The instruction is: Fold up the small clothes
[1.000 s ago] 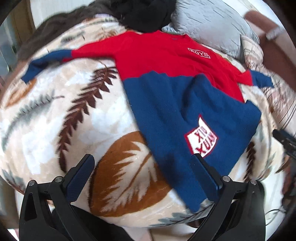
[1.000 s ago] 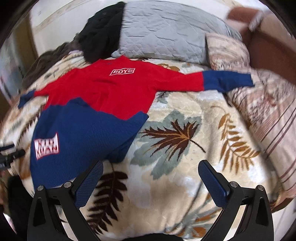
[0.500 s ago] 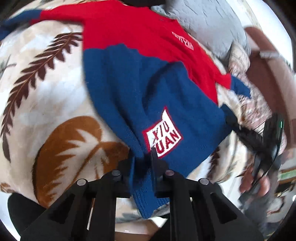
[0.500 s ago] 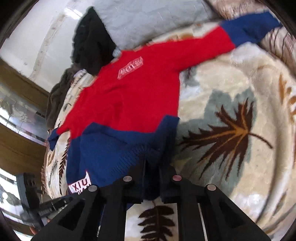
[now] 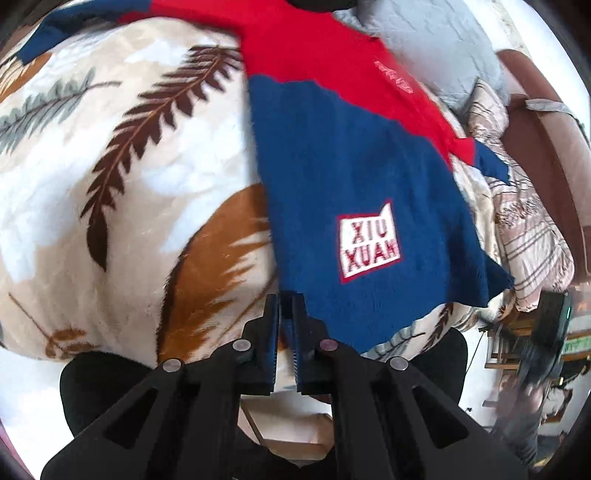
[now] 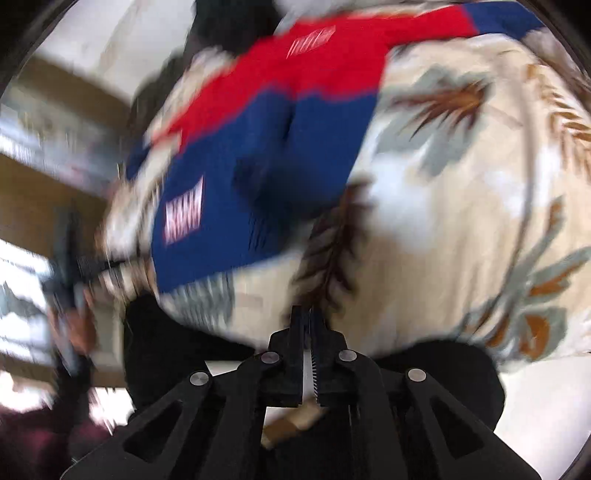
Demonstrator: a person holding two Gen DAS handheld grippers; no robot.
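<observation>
The sweater [image 5: 351,166] lies spread out flat on the leafy blanket [image 5: 129,184]. Its top half is red and its bottom half is blue. A white patch [image 5: 369,243] with red letters sits low on the blue part. The right wrist view is very blurry, but I can see the blue part bunched up into a bump [image 6: 266,177] near the bottom edge. One red sleeve [image 6: 424,33] with a blue cuff sticks out to the side.

My left gripper [image 5: 286,299] is right at the bottom edge of the sweater, at the corner below the patch. Its two tongs have just been closing and now sit together with only a thin gap. I cannot tell if they pinch a bit of the blue cloth or only touch it.

My right gripper [image 6: 306,312] is off the sweater, below its bottom edge, over bare blanket. Its tongs are together too, with nothing between them.

Beyond the sweater's neck lie a grey pillow [image 5: 424,44] and a pile of black cloth [image 6: 229,26]. Past the sweater's far sleeve is a striped cushion [image 5: 528,229].
</observation>
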